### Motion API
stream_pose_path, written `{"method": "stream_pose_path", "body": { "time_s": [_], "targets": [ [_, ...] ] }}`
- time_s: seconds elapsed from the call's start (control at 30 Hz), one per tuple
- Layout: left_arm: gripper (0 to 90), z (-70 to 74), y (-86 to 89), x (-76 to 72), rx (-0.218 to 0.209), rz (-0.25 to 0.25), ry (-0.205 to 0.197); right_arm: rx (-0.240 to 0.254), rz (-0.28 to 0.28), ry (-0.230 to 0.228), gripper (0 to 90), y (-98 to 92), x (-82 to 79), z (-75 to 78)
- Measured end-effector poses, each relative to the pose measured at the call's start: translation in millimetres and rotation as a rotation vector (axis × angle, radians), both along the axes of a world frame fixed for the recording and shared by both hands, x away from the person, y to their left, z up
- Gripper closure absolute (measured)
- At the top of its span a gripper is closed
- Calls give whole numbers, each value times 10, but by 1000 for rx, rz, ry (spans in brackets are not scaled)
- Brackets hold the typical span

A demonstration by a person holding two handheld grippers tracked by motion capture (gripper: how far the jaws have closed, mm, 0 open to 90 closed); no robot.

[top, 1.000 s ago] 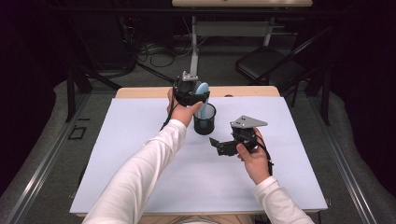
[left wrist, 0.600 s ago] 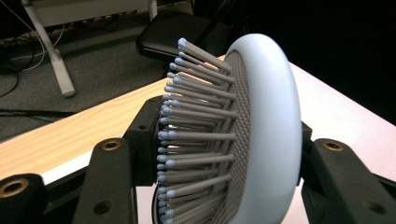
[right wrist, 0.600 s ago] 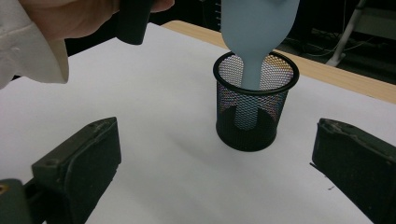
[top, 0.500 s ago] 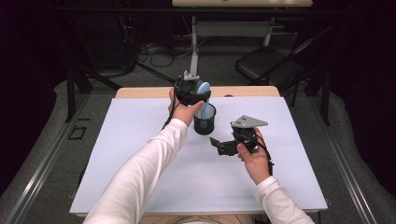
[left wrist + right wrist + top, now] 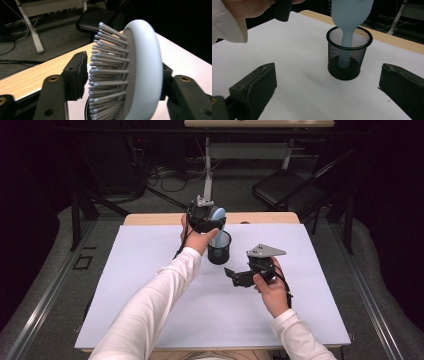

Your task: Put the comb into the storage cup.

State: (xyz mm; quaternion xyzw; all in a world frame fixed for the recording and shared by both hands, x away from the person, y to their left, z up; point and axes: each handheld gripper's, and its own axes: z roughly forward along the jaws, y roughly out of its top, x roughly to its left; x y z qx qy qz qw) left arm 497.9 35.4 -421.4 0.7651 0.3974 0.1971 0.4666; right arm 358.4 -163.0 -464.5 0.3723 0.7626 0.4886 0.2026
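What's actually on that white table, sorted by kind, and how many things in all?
Hairbrush, pale blue, handle down in the cup, its head between the left gripper's jaws: 1
Mesh cup, black: 1
Hand-held grippers, the left one and the right gripper with jaws apart: 2
Total: 4

Probably a lab: dark surround, floor cables [image 5: 165,175], white-covered table [image 5: 150,270], folding chair [image 5: 285,195].

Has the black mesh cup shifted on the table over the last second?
No. The mesh cup sits at the same spot relative to the table's wooden far edge, hairbrush handle inside.
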Motion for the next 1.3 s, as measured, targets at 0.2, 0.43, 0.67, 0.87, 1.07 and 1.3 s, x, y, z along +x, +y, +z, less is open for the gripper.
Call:
{"method": "stream_pose_path", "body": {
  "time_s": [0.2, 0.43, 0.67, 0.87, 1.07, 1.3],
  "targets": [
    [311, -9, 15, 14, -14, 8, 11, 0, 0, 0, 11, 1, -1, -2],
    [249, -13, 18, 15, -24, 13, 18, -4, 3, 0, 11, 13, -2, -9],
    [197, -35, 4, 20, -21, 11, 28, -5, 3, 3, 11, 18, -5, -12],
    [178, -51, -22, 14, -29, 26, 33, -4, 2, 5, 11, 16, -6, -13],
    [178, -43, -20, 8, -55, 34, 43, -6, 1, 4, 11, 16, -5, -14],
    [164, -35, -8, 9, -55, 27, 46, -8, 2, 2, 12, 19, -4, -16]
  ]
}}
